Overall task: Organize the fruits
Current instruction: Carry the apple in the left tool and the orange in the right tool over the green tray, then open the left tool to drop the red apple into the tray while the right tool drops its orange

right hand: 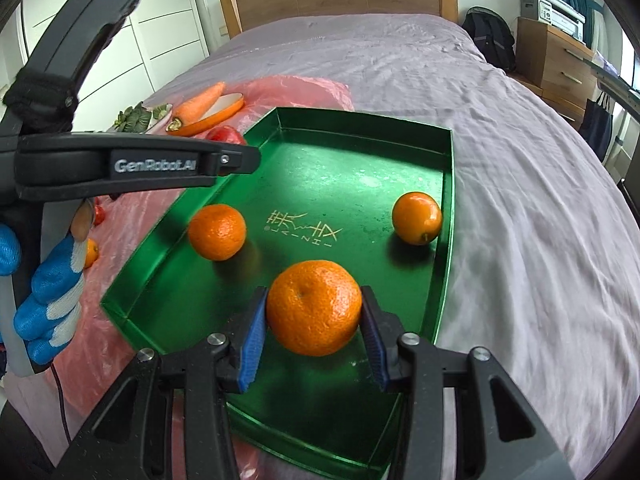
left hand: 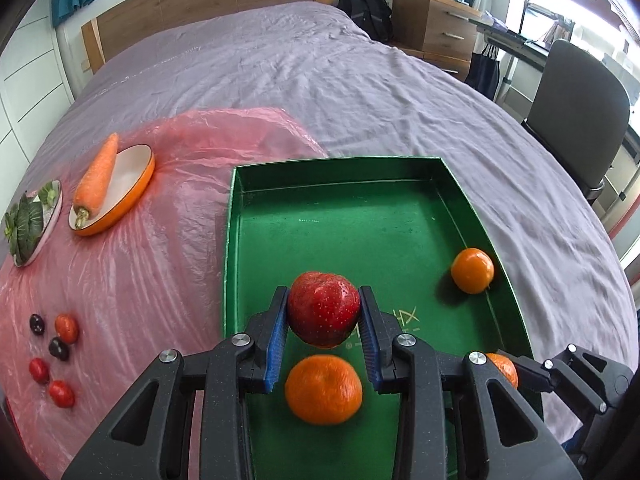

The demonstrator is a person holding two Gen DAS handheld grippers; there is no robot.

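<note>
A green tray (left hand: 336, 168) (right hand: 360, 128) lies on the bed. My left gripper (left hand: 324, 312) is shut on a red apple (left hand: 323, 310) and holds it over the tray's near part. Below it an orange (left hand: 323, 389) lies in the tray, and another orange (left hand: 472, 271) lies by the right wall. My right gripper (right hand: 314, 316) is shut on an orange (right hand: 314, 307) over the tray's near edge. Two oranges (right hand: 217, 232) (right hand: 417, 218) rest in the tray. The apple (right hand: 224, 135) shows partly behind the left gripper's body.
A pink plastic sheet (left hand: 168, 216) covers the bed's left part. On it sit an orange dish (left hand: 132, 184) with a carrot (left hand: 98, 178), a plate of greens (left hand: 32, 220), and several small tomatoes and dark fruits (left hand: 54, 350). A chair (left hand: 576, 112) stands right.
</note>
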